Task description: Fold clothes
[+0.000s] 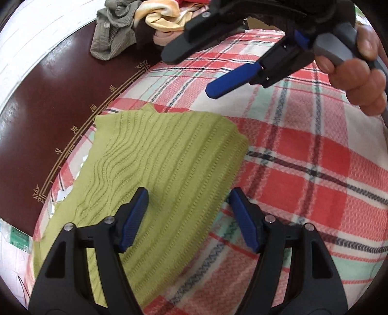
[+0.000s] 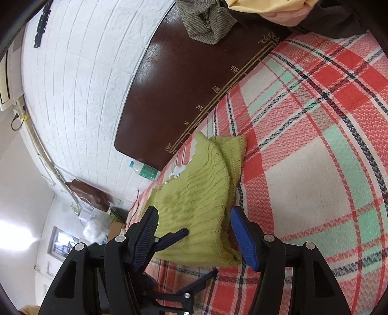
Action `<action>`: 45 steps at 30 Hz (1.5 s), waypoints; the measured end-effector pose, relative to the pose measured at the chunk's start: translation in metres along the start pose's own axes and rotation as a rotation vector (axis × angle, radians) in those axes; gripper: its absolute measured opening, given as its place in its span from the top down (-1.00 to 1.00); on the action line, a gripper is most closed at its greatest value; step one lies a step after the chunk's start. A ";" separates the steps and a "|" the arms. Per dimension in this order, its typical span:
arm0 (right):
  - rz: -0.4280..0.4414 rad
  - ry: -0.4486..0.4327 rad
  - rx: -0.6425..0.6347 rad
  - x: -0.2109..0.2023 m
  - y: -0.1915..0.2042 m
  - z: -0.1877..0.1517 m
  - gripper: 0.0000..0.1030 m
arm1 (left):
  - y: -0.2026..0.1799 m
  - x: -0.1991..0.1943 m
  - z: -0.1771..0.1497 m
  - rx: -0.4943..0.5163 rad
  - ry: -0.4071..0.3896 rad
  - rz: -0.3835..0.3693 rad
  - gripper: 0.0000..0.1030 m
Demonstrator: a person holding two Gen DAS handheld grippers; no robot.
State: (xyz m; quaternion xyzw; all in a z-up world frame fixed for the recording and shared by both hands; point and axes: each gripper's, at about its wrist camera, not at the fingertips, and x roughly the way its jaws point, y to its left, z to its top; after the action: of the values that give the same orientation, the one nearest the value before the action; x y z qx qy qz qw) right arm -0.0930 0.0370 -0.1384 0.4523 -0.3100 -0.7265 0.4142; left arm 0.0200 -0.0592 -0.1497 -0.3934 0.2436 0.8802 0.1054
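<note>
Firstly, left wrist view. Green knit garment [image 1: 155, 167]: ribbed, lying flat on the plaid blanket [image 1: 303, 169], along the blanket edge nearest the dark brown table [image 1: 48, 97]. Left gripper [image 1: 188, 218]: fingers spread apart and released, above the garment's near end; one blue pad [image 1: 133, 218] over the knit, the other over the blanket just beside the garment's edge; nothing grasped. Right gripper [image 1: 194, 65]: above the blanket, beyond the garment's far corner, held by a hand [image 1: 356, 67]; fingers parted, nothing between them. Heap of clothes [image 1: 135, 26]: grey, yellow and pink pieces, on the table, well apart from the garment.

Next, right wrist view. Green knit garment [image 2: 203, 193]: on the plaid blanket [image 2: 315, 169] beside the dark brown table [image 2: 174, 80], one side doubled over itself in a fold. Right gripper [image 2: 194, 232]: fingers released and wide, standing either side of the garment's near end, not pressing it. Left gripper [image 2: 198, 253]: partly visible beneath, fingers apart over the same end. Grey striped cloth [image 2: 206, 19]: on the table, far from the garment. White brick wall [image 2: 80, 80]: behind the table.
</note>
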 end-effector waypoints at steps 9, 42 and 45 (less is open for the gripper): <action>-0.041 0.049 -0.002 0.032 -0.009 0.026 -0.24 | 0.003 0.005 0.003 -0.050 0.009 -0.021 0.46; -0.057 0.128 -0.115 0.097 0.076 0.043 0.77 | 0.069 -0.045 -0.022 -0.570 -0.104 -0.167 0.54; -0.043 0.136 -0.155 0.106 0.103 0.041 0.77 | 0.082 -0.061 -0.030 -0.611 -0.134 -0.158 0.54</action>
State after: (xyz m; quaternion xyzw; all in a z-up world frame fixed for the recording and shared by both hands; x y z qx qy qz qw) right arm -0.1235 -0.1015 -0.0795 0.4737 -0.2146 -0.7245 0.4524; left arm 0.0489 -0.1446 -0.0931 -0.3657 -0.0709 0.9257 0.0662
